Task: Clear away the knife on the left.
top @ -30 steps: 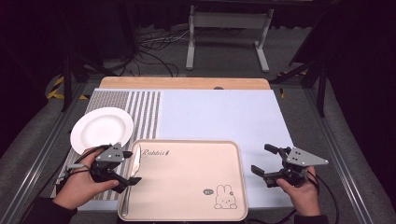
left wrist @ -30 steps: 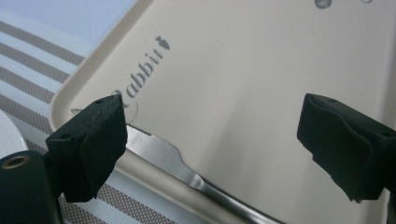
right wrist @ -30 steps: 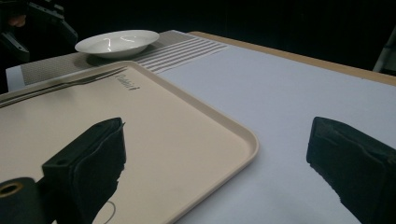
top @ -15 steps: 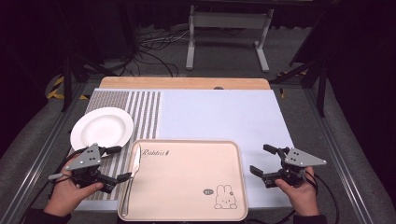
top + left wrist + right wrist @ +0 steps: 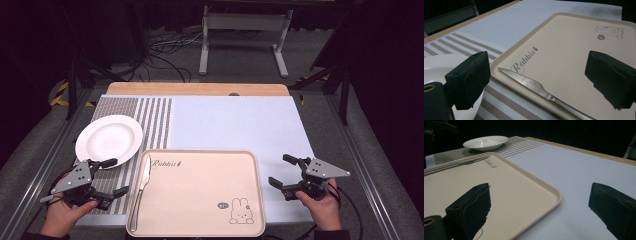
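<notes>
A beige tray [image 5: 200, 192] with a rabbit print lies at the table's near middle. A metal knife [image 5: 141, 186] rests along its left edge, blade pointing away from me; in the left gripper view the knife [image 5: 534, 87] crosses the tray rim [image 5: 499, 63]. A white plate [image 5: 109, 140] sits on the striped mat [image 5: 155, 120] behind my left gripper [image 5: 114, 176]. That gripper is open, empty, just left of the tray. My right gripper [image 5: 283, 170] stands open and empty off the tray's right edge [image 5: 554, 195], over the pale blue cloth.
The pale blue cloth [image 5: 235, 122] covers the table's middle and right. A wooden strip [image 5: 197, 89] runs along the far edge. Metal rails flank the table. A stand [image 5: 242, 35] and cables lie on the floor beyond.
My left gripper has pulled back left and toward me, away from the knife and the tray's edge. The right gripper has stayed where it was.
</notes>
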Demonstrator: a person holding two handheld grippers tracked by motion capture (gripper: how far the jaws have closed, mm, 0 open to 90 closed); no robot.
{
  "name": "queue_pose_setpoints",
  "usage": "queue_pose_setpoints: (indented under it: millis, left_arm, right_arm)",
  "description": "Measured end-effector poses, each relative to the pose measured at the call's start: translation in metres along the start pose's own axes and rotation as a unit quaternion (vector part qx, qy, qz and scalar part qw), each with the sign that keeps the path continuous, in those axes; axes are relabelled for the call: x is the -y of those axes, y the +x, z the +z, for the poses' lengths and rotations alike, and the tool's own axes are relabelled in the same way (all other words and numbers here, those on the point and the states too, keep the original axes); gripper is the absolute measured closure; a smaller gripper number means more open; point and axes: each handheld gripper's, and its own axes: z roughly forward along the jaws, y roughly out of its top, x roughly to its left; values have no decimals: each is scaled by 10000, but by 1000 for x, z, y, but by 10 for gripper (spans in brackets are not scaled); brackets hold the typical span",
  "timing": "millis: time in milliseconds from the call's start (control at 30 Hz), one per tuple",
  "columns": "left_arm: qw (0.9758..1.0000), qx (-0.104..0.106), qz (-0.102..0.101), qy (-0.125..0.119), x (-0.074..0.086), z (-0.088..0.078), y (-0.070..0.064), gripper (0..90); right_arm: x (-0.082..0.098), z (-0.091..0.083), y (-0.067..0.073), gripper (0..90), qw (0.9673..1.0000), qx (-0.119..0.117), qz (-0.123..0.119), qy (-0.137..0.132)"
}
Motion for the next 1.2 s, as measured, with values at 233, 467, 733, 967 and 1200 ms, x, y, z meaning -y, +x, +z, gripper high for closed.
queue_pose_setpoints:
  millis: [233, 467, 733, 967, 1200]
  left_arm:
    - [9997, -24, -254, 10, 22, -6, 7, 70]
    - [9986, -63, -528, -37, 36, -11, 13, 66]
    - [9975, -160, -692, 61, 46, -15, 14, 66]
    - [9980, -156, -591, 175, 44, -12, 12, 66]
    - [9966, -89, -813, 74, 44, -13, 12, 68]
  right_arm:
    - [5, 4, -1, 45, 10000, -2, 46, 48]
    - [8, 4, -2, 44, 9999, 24, 101, 58]
    - [19, 0, -5, 44, 9996, 105, 246, 86]
    - [19, 0, -5, 44, 9996, 84, 240, 74]
    - [18, 1, -4, 44, 9997, 91, 225, 75]
